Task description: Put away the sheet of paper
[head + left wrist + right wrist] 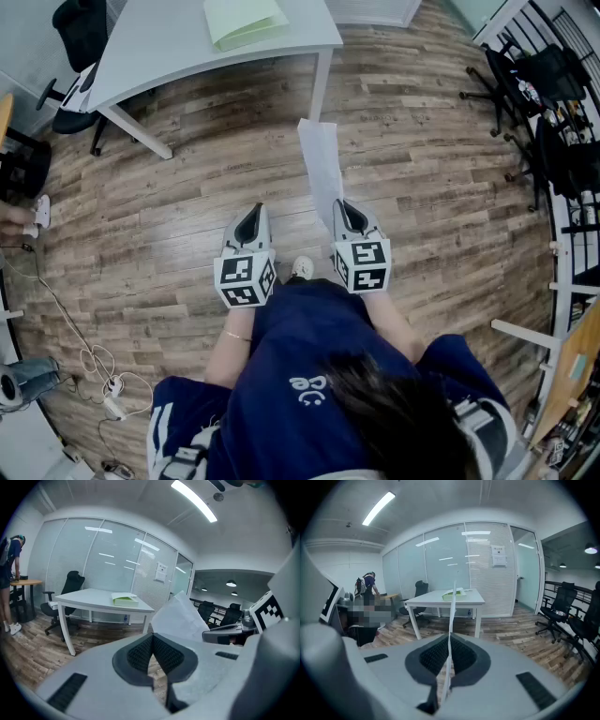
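Nearest me, my left gripper [251,216] is closed tight with nothing in it; just beside it, my right gripper [347,211] is pinched on the near edge of the sheet of paper [321,169], which sticks out forward over the wood floor [187,187]; so it's in hand, not put away yet; farther ahead there's the white table [159,47] with a green folder [244,21] near its right end; my guess is it goes there.

left gripper [251,214]: my grey shell, black ribbed pads [140,654], cube [246,278] with black-and-white square markers
right gripper [345,208]: same grey shell, same marker cube [362,265]
shirt [309,366]: navy, pale print
bracelet [236,336]: thin, on my wrist
shoe [302,268]: white
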Demonstrator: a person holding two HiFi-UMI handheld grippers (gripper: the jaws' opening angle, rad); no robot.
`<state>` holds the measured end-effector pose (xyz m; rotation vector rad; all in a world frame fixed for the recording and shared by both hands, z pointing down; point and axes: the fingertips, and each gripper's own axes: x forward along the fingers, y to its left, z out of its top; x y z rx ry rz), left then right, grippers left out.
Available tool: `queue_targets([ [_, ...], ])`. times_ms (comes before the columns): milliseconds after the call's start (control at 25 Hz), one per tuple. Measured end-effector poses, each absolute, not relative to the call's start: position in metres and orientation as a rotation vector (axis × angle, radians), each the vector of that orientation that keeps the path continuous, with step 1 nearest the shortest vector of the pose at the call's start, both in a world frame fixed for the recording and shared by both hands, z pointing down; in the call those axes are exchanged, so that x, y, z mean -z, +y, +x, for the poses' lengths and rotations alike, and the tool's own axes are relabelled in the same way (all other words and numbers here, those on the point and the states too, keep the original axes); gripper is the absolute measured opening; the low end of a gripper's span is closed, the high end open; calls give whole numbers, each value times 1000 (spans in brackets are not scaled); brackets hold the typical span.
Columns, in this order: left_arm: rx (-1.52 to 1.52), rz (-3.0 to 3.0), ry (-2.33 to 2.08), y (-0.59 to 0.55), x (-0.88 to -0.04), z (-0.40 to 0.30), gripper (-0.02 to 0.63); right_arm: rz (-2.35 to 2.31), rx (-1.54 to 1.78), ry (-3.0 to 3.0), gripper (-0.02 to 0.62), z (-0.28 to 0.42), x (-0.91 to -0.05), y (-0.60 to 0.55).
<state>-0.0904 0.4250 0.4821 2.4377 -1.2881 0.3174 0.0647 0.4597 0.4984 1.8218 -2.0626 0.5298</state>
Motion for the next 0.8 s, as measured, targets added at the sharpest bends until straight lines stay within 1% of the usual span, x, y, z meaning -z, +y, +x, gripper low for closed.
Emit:
queue_targets([
  [400,-307,2404,-1303,396,-494,-101,3,1818,-547,-2025,9,61,-507,435],
  [800,-331,2416,-1300,316,-500,-103,3,1859,-567,-2021,9,64,-503,372],
])
